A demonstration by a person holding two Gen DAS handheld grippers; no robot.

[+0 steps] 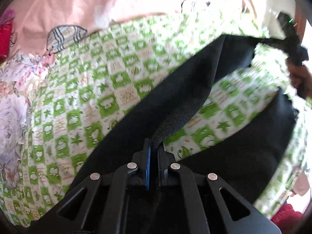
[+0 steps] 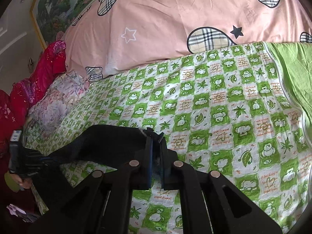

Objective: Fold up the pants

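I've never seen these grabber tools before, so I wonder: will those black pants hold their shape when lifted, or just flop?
Probably flop: the black pants sag between the left gripper and right gripper. They look soft and knit, so likely light. The pinched cloth bunches, suggesting it won't easily slip.

A bed [image 2: 224, 117] under a green-and-white checked sheet, a pink quilt [image 2: 175, 19] behind it, red bedding [image 2: 46, 68] at its left, a landscape painting [image 2: 58, 9] on the wall, daylight.
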